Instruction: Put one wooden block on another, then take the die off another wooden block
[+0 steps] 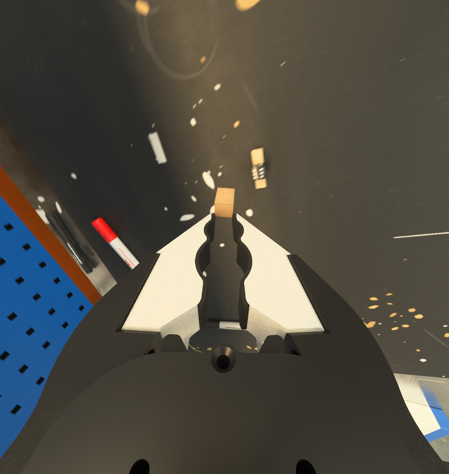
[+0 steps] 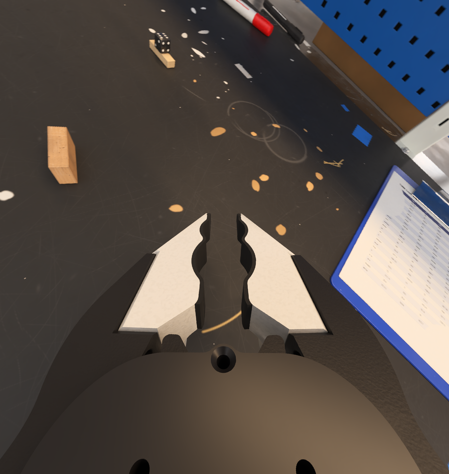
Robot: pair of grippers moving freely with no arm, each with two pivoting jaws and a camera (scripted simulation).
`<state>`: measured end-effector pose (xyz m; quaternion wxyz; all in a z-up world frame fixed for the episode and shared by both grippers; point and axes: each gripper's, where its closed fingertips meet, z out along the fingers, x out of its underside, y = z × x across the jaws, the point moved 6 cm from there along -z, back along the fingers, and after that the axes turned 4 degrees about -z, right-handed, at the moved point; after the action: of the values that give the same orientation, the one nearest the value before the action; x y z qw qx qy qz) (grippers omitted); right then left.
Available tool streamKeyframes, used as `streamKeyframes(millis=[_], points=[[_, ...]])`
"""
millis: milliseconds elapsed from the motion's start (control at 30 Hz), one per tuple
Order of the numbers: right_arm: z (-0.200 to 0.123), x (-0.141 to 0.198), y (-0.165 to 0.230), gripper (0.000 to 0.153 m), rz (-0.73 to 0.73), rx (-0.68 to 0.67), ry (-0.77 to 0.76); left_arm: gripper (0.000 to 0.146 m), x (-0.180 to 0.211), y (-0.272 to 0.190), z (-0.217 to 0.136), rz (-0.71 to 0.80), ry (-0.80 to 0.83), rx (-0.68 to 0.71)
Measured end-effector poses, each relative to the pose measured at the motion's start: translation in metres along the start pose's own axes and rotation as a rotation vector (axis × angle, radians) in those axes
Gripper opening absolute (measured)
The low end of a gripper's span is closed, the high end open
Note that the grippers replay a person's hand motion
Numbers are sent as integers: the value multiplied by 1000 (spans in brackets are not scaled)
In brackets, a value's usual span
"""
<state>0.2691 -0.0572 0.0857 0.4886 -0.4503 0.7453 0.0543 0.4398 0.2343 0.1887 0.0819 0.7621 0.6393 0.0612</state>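
On the dark table (image 2: 115, 243), the left gripper (image 1: 224, 215) clamps a wooden block (image 1: 224, 202) at its fingertips. The right gripper (image 2: 223, 215) hangs narrowly parted, empty. Far off, a die (image 2: 162, 42) sits on a thin block (image 2: 162, 54); another block (image 2: 62, 154) lies apart.

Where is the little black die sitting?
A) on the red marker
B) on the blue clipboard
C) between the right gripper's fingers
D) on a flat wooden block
D: in the right wrist view the die sits on top of a flat wooden block lying on the table, far ahead of the right gripper, whose fingers have nothing between them.
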Motion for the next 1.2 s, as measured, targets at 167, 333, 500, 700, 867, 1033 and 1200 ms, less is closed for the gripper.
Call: streamKeyframes(millis=[167, 333, 500, 700, 867, 1033, 1200], points=[[-4, -2, -4, 20, 8, 37, 1, 13, -35, -59, -3, 112, -43, 48], [-8, -6, -3, 20, -4, 44, -9, 13, -67, -111, 16, 160, -90, 104], [-9, -8, -2, 20, -5, 43, -11, 13, -98, -152, 36, 164, -160, 151], [-9, -8, -2, 20, -10, 49, 1, 13, -125, -182, 55, 180, -234, 152], [-10, -7, -4, 20, 4, 54, 0, 14, -137, -186, 62, 140, -321, 125], [-10, -6, -4, 20, 5, 55, 4, 50, -137, -189, 63, 115, -364, 118], [-11, -7, -4, 20, 4, 57, -1, 53, -116, -172, 41, 47, -383, 65]])
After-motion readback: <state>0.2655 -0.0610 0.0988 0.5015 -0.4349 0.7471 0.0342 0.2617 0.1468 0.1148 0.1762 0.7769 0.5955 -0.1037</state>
